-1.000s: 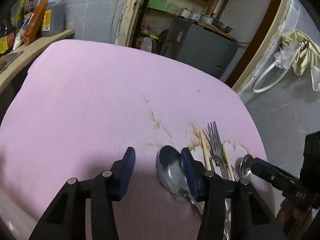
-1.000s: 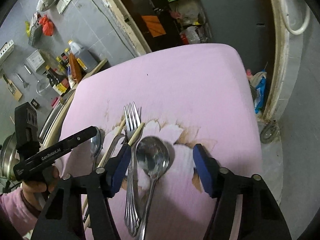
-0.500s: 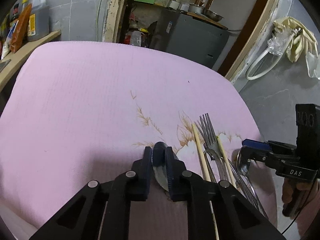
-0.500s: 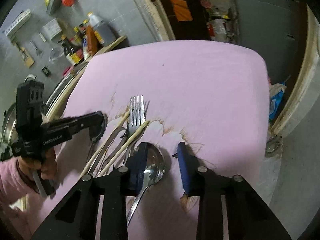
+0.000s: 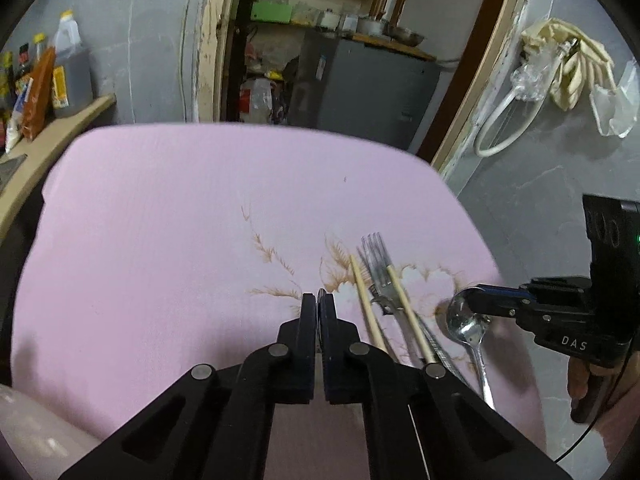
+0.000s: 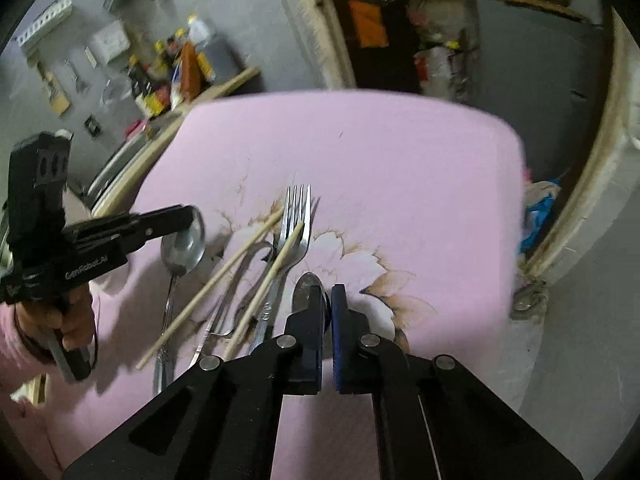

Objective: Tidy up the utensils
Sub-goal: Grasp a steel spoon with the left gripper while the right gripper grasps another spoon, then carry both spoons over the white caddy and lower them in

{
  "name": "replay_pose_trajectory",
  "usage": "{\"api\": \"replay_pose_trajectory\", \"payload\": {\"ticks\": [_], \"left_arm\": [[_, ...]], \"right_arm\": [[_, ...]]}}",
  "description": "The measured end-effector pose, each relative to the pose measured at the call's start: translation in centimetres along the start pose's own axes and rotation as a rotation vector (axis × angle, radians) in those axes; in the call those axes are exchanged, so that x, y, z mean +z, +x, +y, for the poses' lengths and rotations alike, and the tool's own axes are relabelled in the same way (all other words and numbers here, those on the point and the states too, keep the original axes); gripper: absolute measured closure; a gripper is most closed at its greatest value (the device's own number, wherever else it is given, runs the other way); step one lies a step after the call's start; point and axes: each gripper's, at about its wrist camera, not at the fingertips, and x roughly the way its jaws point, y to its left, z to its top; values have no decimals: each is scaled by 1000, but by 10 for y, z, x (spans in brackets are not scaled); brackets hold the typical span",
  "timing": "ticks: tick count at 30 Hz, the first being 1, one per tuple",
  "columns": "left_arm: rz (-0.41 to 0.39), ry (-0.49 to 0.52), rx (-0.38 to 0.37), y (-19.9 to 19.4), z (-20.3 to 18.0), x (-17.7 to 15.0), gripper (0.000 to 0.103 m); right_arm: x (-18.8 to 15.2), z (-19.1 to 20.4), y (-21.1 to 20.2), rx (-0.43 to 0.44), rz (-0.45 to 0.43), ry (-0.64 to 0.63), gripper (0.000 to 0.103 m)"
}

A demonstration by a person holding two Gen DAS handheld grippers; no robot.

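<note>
Utensils lie on a pink floral cloth (image 5: 168,216). My left gripper (image 5: 319,300) is shut on a steel spoon, whose bowl edge (image 5: 321,295) shows between the pads; the right wrist view shows that spoon (image 6: 182,246) lifted in it. My right gripper (image 6: 326,294) is shut on a second steel spoon (image 6: 306,286), also visible in the left wrist view (image 5: 466,320). Between them lie a fork (image 6: 296,220) and two wooden chopsticks (image 6: 224,272), over more metal handles (image 6: 224,312).
A wooden shelf (image 5: 48,136) with bottles stands left of the table. A doorway with a grey cabinet (image 5: 360,92) lies behind it. The cloth's right edge (image 6: 516,208) drops to the grey floor.
Both grippers went from open to shut, each closing on a spoon. Both spoons are now lifted off the cloth.
</note>
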Motion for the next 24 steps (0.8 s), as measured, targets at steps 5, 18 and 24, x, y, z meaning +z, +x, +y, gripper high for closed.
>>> {"api": "replay_pose_trajectory", "payload": {"ticks": [5, 18, 24], "left_arm": [[-87, 37, 27, -36, -8, -2, 100], [-343, 103, 62, -154, -10, 9, 100], [-425, 103, 76, -204, 16, 19, 100]], "right_arm": [[-16, 23, -42, -129, -115, 3, 99], [-6, 122, -146, -380, -385, 11, 99], [15, 182, -173, -423, -526, 8, 99]]}}
